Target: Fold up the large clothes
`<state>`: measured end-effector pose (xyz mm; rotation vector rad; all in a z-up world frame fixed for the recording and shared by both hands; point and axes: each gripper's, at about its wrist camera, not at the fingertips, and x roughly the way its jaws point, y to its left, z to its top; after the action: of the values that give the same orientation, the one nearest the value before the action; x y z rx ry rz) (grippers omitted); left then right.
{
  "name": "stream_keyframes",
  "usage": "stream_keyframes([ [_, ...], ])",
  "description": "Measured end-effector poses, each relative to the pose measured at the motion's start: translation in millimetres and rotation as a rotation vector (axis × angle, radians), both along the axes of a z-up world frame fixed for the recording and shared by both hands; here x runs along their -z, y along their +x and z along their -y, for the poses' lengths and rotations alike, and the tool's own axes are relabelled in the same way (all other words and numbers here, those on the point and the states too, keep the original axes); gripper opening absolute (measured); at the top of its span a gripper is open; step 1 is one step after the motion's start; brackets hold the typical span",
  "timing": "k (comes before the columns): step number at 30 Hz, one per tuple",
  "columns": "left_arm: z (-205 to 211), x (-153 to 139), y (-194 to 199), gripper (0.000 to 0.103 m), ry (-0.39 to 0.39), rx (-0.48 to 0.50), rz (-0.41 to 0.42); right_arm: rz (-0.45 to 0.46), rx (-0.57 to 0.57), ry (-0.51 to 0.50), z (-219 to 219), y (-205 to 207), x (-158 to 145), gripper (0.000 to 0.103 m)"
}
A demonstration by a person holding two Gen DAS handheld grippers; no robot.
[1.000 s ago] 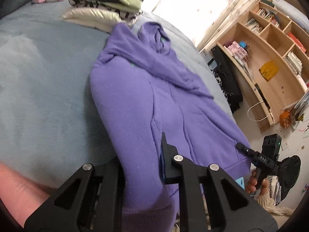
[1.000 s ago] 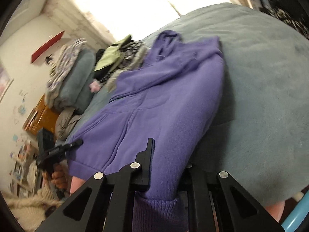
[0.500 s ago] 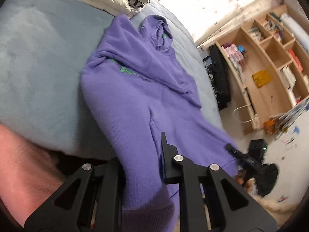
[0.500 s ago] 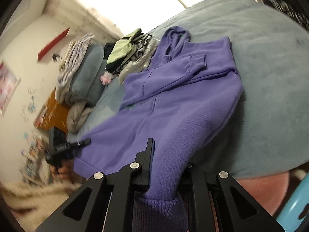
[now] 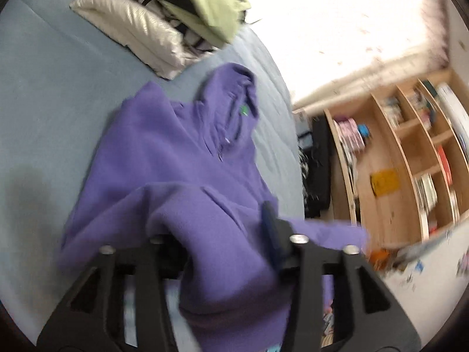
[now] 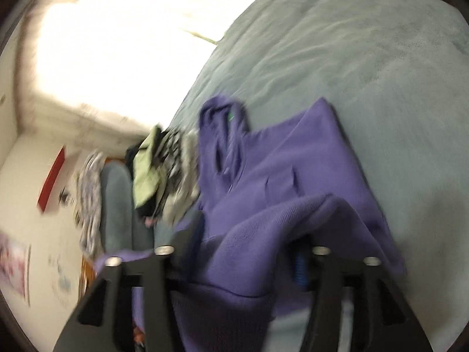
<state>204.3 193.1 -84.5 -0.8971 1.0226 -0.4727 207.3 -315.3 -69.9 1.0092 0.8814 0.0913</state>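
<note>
Hoodie [image 5: 164, 158]: flat on bed [image 5: 44, 94], hood toward far edge.
Left gripper [image 5: 225, 234]: clamped on hem corner.
Right gripper [image 6: 243, 246]: likewise clamped on hem.
Technique: carry both corners level toward hood, edges aligned.

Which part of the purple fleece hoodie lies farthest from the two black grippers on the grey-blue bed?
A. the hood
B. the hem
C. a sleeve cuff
A: the hood lies flat at the far end of the purple fleece hoodie, near the stacked clothes; the hem end is bunched at both grippers.
</note>
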Motion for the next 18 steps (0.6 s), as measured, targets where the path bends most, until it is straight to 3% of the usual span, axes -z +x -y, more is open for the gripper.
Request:
stream_keyframes([
  [3, -1.9, 30.0, 45.2, 0.059, -0.013, -0.043, -0.086, -0.045, 0.022, -0.011, 5.5, 38.9, 23.2, 0.074],
  [6, -7.8, 57.0, 70.9, 0.060, -0.037, -0.062, -0.123, -0.088, 0.023, -0.032, 8.6, 56.7, 41.9, 0.074],
  [12, -21.6, 49.2, 89.2, 0.064, 0.146, -0.036, -0.026, -0.081, -0.076, -0.215, -18.5, 90.7, 44.7, 0.074],
  [15, -32.2, 45.1, 98.4, 0.064, 0.289, -0.029, 0.025, -0.032, -0.172, -0.337, -59.6, 109.1, 36.3, 0.074],
  [18, -37.7, 47.7, 111.4, 0.064, 0.349, -0.011, 0.039, 0.047, -0.291, -0.430, -116.1, 120.3, 23.9, 0.073],
])
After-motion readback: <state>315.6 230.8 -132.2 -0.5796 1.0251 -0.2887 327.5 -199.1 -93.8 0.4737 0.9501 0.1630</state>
